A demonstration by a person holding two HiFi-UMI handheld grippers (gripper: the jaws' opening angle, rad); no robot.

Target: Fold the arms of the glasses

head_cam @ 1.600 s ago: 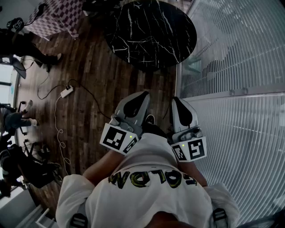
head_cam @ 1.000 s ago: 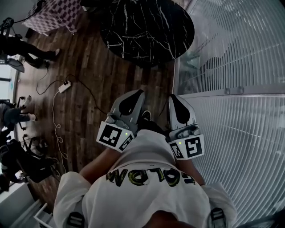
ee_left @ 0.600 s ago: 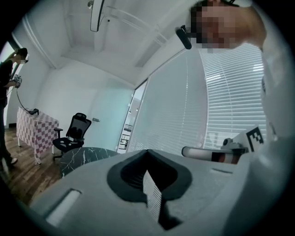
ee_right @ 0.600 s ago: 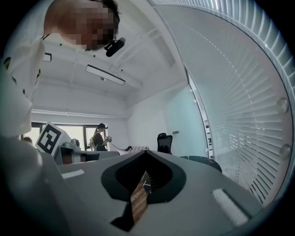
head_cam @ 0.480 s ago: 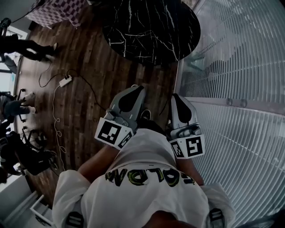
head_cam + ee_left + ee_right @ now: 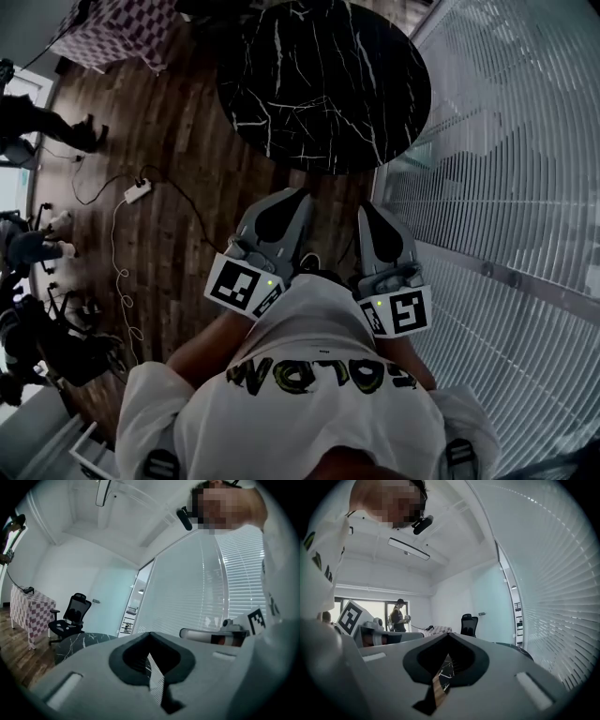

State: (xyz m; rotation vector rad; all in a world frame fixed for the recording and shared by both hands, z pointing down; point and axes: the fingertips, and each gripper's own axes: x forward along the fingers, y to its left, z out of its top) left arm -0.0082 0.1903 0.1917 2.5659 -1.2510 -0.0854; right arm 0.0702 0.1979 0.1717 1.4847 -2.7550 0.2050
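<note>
No glasses show in any view. Both grippers are held level, close to the person's white shirt, above the dark wood floor. My left gripper has its jaws together with nothing between them, and in the left gripper view only a thin slit shows between them. My right gripper is shut and empty as well, its jaws meeting in the right gripper view. Both point toward a round black marble table, which stands a short way ahead of their tips; no object shows on its top.
A glass wall with blinds runs along the right. A power strip and cables lie on the floor at left. A checkered-cloth table, a black office chair and a standing person are further off.
Both grippers have travelled forward with the person, jaws staying together. The black marble table now sits closer to their tips and the glass wall has swung in the view.
</note>
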